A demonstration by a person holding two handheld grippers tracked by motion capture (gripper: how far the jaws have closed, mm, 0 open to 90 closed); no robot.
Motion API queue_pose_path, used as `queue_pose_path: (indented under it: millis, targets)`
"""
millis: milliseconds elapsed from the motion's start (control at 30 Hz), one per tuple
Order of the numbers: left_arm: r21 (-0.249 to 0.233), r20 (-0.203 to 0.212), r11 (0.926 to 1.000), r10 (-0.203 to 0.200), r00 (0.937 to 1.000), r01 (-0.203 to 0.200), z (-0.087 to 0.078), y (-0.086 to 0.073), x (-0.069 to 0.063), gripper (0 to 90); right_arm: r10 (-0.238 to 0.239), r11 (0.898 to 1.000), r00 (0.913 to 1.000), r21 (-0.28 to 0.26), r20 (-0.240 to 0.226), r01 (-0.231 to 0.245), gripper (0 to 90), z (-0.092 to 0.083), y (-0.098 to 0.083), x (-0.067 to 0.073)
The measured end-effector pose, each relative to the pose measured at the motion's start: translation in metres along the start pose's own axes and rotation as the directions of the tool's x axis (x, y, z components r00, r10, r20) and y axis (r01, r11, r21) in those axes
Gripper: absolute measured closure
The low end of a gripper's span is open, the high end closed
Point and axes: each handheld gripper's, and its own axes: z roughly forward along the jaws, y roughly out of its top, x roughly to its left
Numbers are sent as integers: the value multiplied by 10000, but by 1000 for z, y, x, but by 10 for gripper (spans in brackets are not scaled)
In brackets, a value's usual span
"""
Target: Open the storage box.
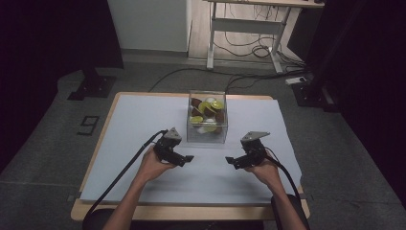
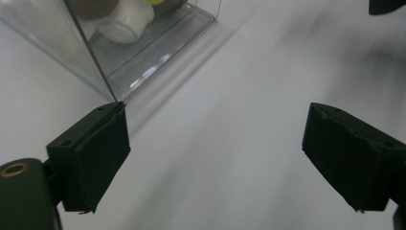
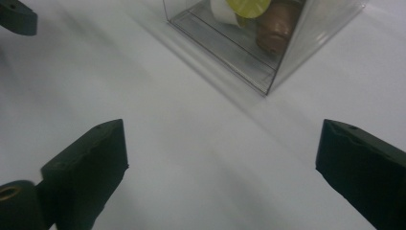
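Note:
A clear plastic box (image 1: 207,117) stands at the middle back of the white sheet (image 1: 143,120), holding several small brown, yellow-green and white cups. My left gripper (image 1: 189,158) hovers in front of the box to its left, jaws open with nothing between them. My right gripper (image 1: 230,161) hovers in front of it to the right, also open with nothing between its jaws. The two point toward each other. In the left gripper view my left gripper (image 2: 215,158) faces bare sheet, with the box (image 2: 143,52) at upper left. In the right gripper view my right gripper (image 3: 220,163) has the box (image 3: 268,43) at upper right.
The white sheet covers a wooden table (image 1: 95,148). A black cable (image 1: 119,177) trails from each gripper off the near edge. On the floor behind lie cables (image 1: 249,48), a desk frame (image 1: 244,28) and black stand bases (image 1: 93,86).

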Motion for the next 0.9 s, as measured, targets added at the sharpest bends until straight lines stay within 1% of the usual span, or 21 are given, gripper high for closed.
queue_pose_path:
  millis: [67, 167, 267, 367, 400, 433, 467, 500, 533, 667, 733, 800, 900]
  targets:
    - [-111, 81, 9999, -52, 10000, 53, 0, 3, 1, 104, -93, 10000, 9999, -17, -64, 93, 19, 2, 4, 2]
    - [-192, 40, 9998, -33, 10000, 33, 1, 9, 2, 122, -169, 9998, 9997, -116, -161, 167, 21, 5, 9, 5]
    - [-327, 96, 9994, -87, 9999, 91, 2, 14, 4, 141, -299, 9994, 9994, -154, -176, 296, 53, 7, 15, 7]
    - [-332, 42, 9994, -28, 10000, 29, 5, 20, 5, 148, -157, 9993, 9994, -331, -301, 147, 98, 8, 21, 7]
    - [-332, 42, 9994, -28, 10000, 29, 5, 20, 5, 152, -157, 9993, 9994, -331, -301, 147, 98, 8, 21, 7]
    - [-380, 11, 9993, 17, 10000, -17, 6, 22, 5, 161, -83, 9990, 9995, -451, -301, 70, 135, 10, 24, 7]
    - [-380, 11, 9993, 17, 10000, -17, 6, 22, 5, 171, -83, 9990, 9995, -451, -301, 70, 135, 10, 24, 7]
    - [-483, 70, 9988, -41, 10000, 44, 7, 24, 6, 181, 26, 9988, 9996, -490, -292, -40, 139, 12, 27, 6]
    - [-498, 78, 9987, -116, 9999, 119, 9, 26, 8, 186, 32, 9988, 9996, -493, -273, -45, 144, 13, 28, 6]
    - [-432, -22, 9990, -64, 10000, 63, 14, 29, 9, 213, 126, 9987, 9997, -489, -216, -137, 182, 18, 32, 6]
    - [-449, -76, 9990, -18, 10000, 15, 17, 32, 8, 226, 95, 9987, 9997, -500, -212, -105, 207, 21, 34, 6]
    - [-548, -70, 9984, -116, 9999, 112, 19, 34, 9, 246, 38, 9987, 9999, -499, -150, -45, 234, 23, 36, 7]
    - [-447, -216, 9990, -85, 9997, 75, 22, 36, 10, 260, -1, 9984, 10000, -572, -92, -5, 280, 27, 40, 8]
